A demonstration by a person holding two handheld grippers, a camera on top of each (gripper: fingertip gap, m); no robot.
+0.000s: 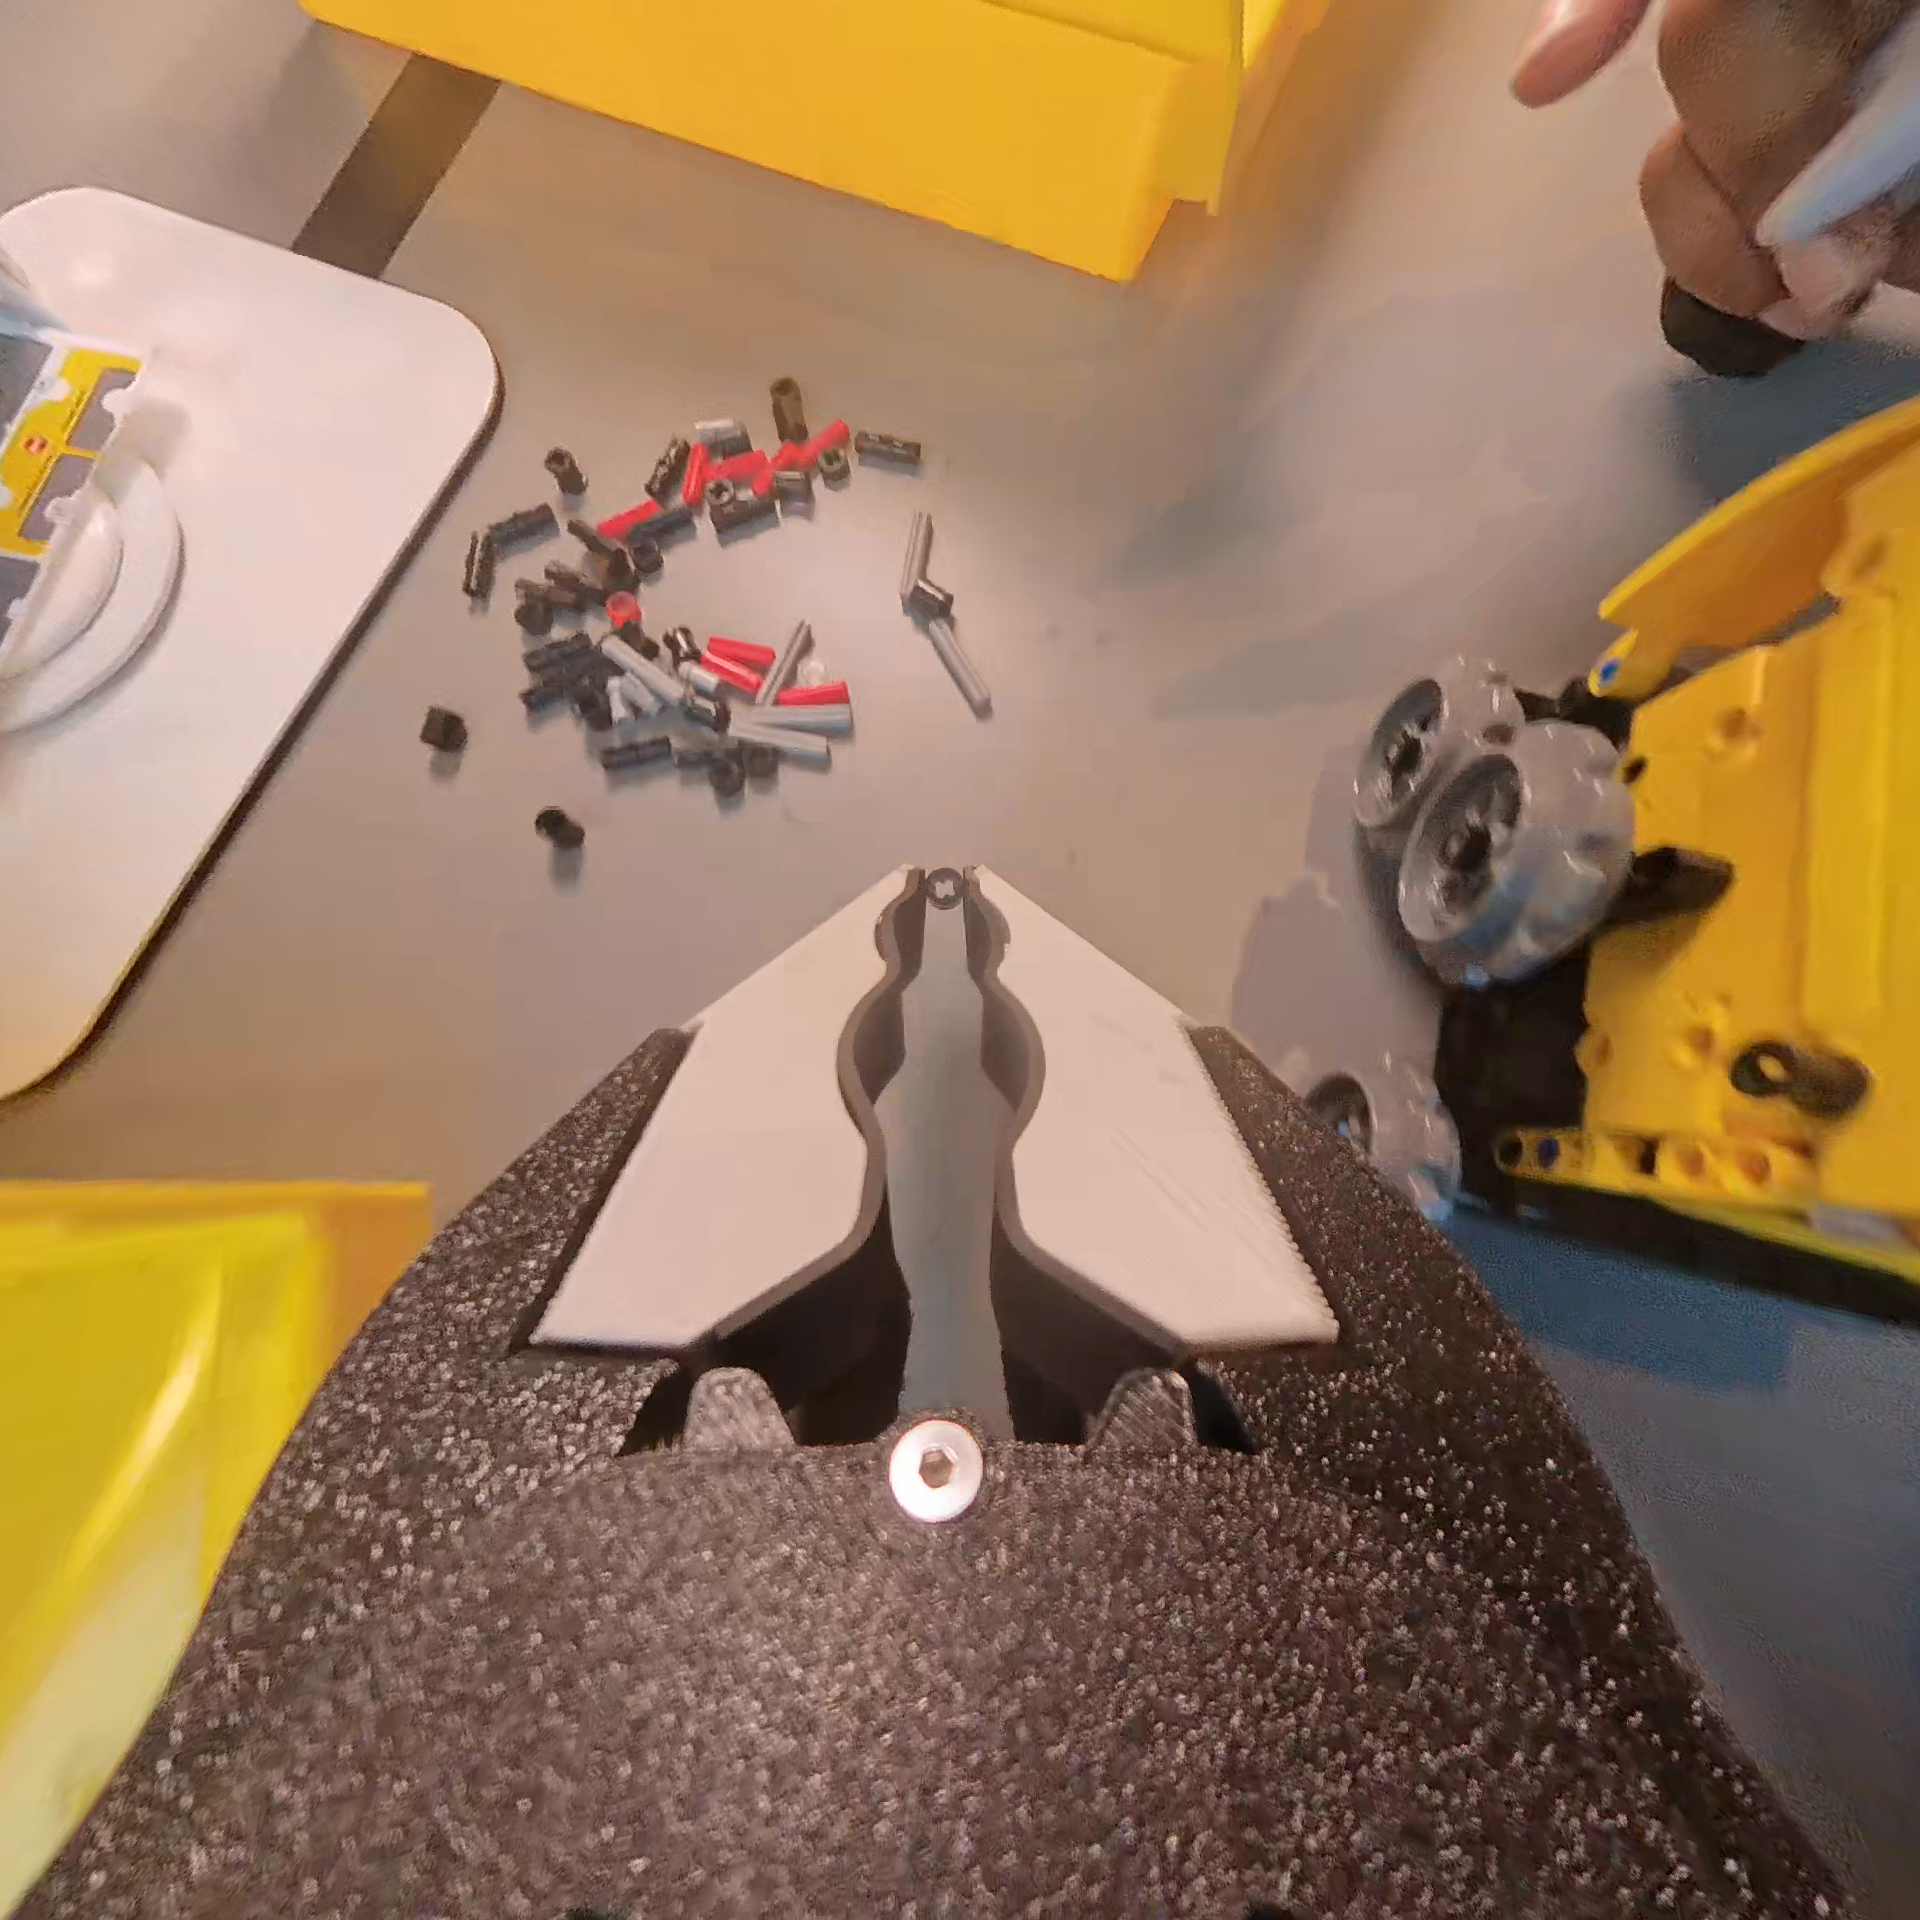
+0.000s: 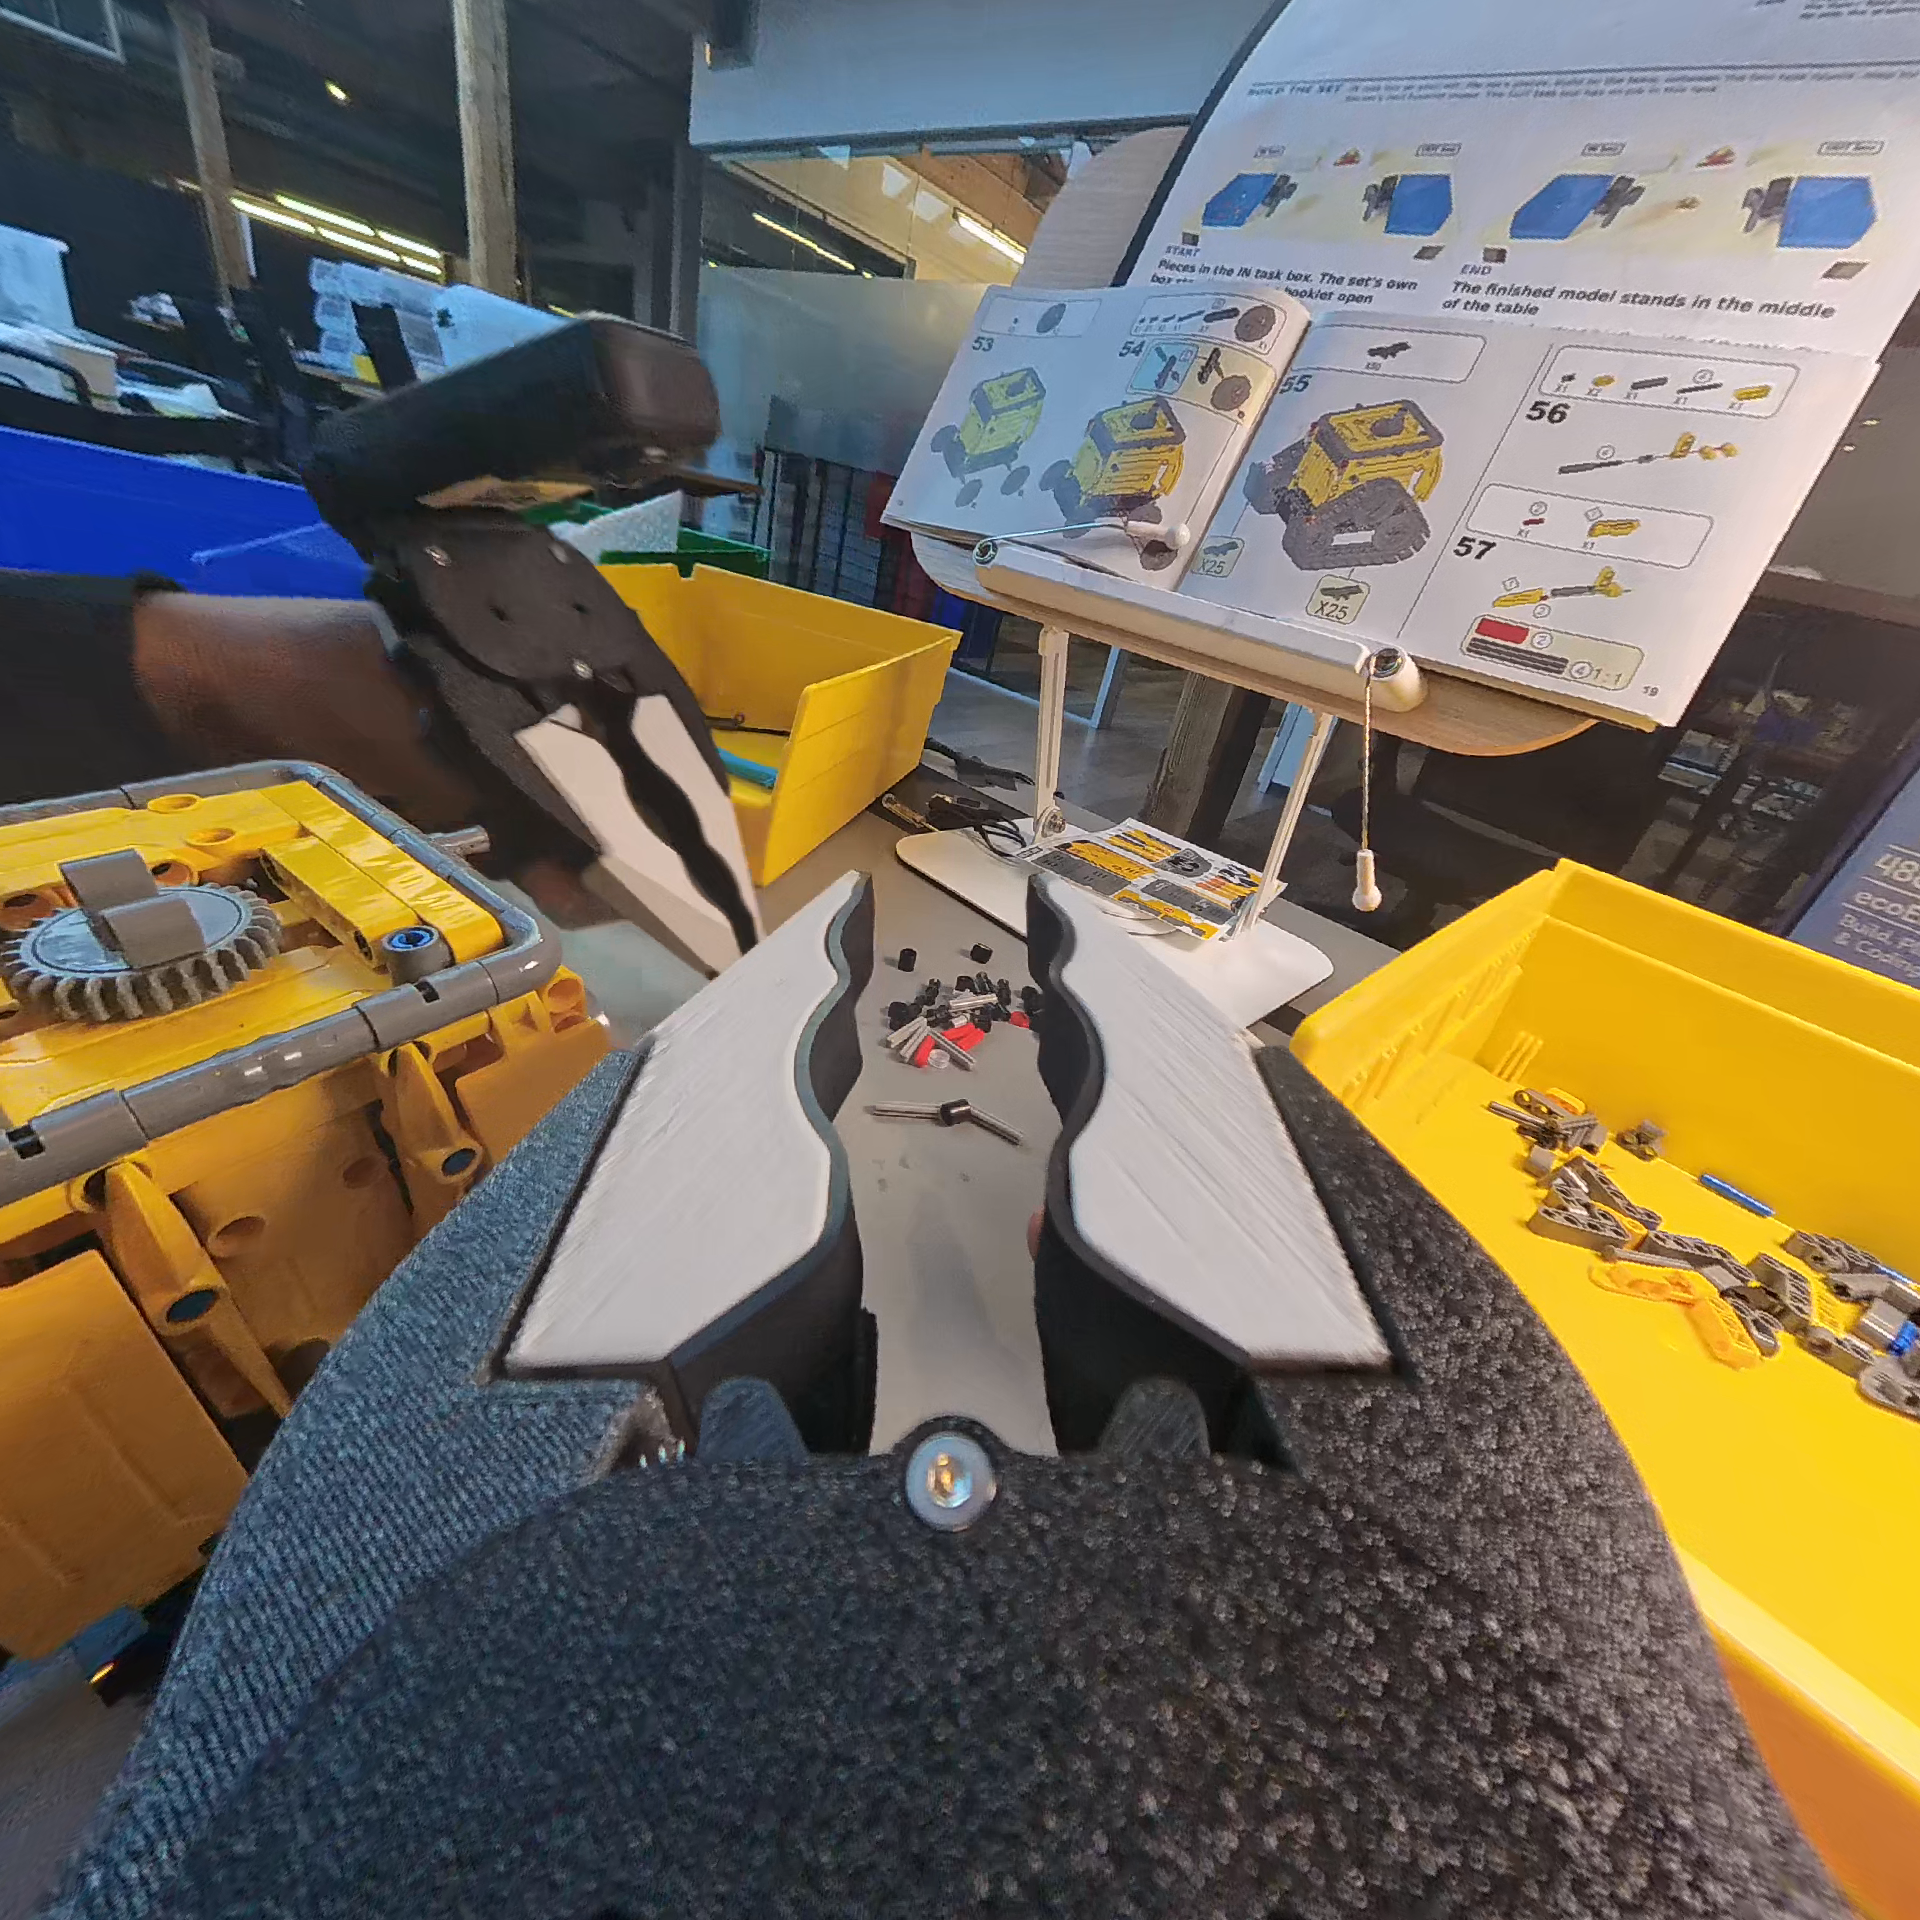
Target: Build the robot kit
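My left gripper (image 1: 947,890) is shut on a small black bush with a cross-shaped hole (image 1: 947,890), pinched at the very fingertips above the grey table (image 1: 1091,582). A pile of small black, grey and red pins (image 1: 665,613) lies just beyond it. The left gripper also shows in the right wrist view (image 2: 727,935), next to the yellow brick-built vehicle (image 2: 239,997). My right gripper (image 2: 945,914) is open and empty above the table, with the same pin pile (image 2: 956,1023) and a grey axle with a black connector (image 2: 951,1117) seen between its fingers.
The yellow vehicle (image 1: 1683,935) with clear wheels (image 1: 1496,821) stands at the right. A white book stand (image 2: 1164,935) holds an open instruction booklet (image 2: 1351,488). Yellow bins stand at the back (image 2: 831,686), at the right with grey and yellow parts (image 2: 1662,1195), and at the near left (image 1: 125,1455). A person's hand (image 1: 1766,208) is at the far right. About 15 cm separates my left fingertips from my right.
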